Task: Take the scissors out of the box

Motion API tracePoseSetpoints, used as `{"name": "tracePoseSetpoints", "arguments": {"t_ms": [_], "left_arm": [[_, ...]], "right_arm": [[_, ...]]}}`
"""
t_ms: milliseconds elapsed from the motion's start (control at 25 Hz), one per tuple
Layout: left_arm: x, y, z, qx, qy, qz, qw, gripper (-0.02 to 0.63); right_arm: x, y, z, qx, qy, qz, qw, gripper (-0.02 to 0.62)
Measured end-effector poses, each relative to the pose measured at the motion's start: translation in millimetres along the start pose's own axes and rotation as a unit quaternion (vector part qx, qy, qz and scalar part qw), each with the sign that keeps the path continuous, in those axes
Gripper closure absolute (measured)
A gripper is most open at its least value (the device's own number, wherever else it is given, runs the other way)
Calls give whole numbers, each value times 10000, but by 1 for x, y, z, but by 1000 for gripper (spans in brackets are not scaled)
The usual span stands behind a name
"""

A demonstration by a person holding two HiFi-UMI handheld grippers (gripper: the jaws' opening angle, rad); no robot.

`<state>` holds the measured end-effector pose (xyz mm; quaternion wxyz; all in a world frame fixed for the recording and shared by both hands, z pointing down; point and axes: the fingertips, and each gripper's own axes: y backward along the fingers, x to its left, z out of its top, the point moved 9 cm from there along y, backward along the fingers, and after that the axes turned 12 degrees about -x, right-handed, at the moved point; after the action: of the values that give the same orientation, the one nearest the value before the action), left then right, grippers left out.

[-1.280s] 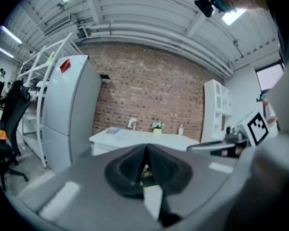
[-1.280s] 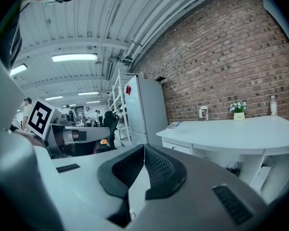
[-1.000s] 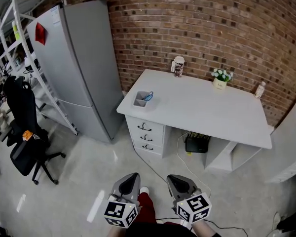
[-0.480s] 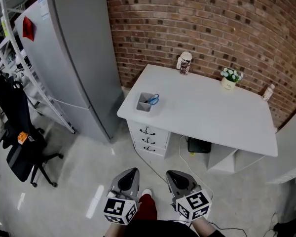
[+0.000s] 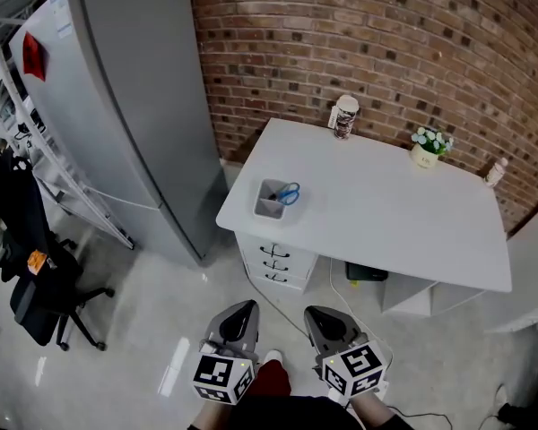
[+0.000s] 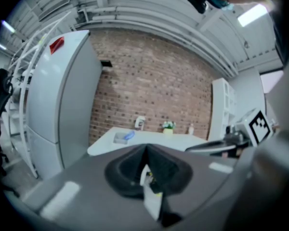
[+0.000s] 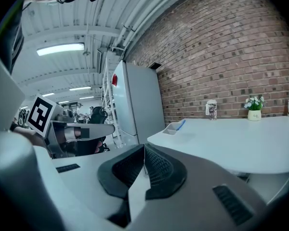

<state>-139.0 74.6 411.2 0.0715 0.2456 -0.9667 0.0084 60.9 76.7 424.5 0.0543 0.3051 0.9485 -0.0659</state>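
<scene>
1. Bottom centre of the head view: the left gripper point(image 5: 240, 312) and the right gripper point(image 5: 321, 315) are held side by side above the floor, both pointed towards the desk point(image 5: 386, 213).
2. In each gripper's own view the jaws are seen pressed together with nothing between them. Both grippers are clenched and empty.
3. Compared with a second ago, the desk is seen larger and lower in the frame, and the fridge point(image 5: 125, 106) fills more of the upper left. An approach has been under way.
4. The box point(image 5: 271, 202) is located at the desk's left front corner, above the drawers point(image 5: 276, 262). The blue-handled scissors point(image 5: 290, 193) stand in it, untouched.
5. The box is judged to be out of reach as yet. Further approach, and the opening of one gripper, are required before a grasp.
</scene>
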Motion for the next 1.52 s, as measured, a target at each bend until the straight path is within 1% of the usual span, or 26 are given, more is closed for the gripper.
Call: {"name": "tracePoseSetpoints", "arguments": {"t_ms": [160, 320, 640, 1080, 1240, 1520], "left_arm": [[16, -14, -2, 94, -59, -85, 9999, 603], [32, -25, -1, 98, -81, -190, 9997, 603], [53, -40, -3, 88, -62, -222, 9997, 603], [65, -69, 1, 60, -180, -316, 9993, 603], [66, -86, 0, 147, -179, -376, 9990, 601], [64, -127, -5, 322, -286, -434, 9981, 601]], "right_arm": [[-2, -22, -1, 66, 3, -86, 9999, 586], [-4, -39, 3, 95, 38, -193, 9998, 586], [-12, -57, 7, 102, 115, -405, 9991, 586], [-33, -67, 18, -130, 211, -685, 9973, 586], [-44, -69, 20, -199, 200, -775, 9966, 586], [-71, -81, 27, -249, 207, -757, 9966, 586]]}}
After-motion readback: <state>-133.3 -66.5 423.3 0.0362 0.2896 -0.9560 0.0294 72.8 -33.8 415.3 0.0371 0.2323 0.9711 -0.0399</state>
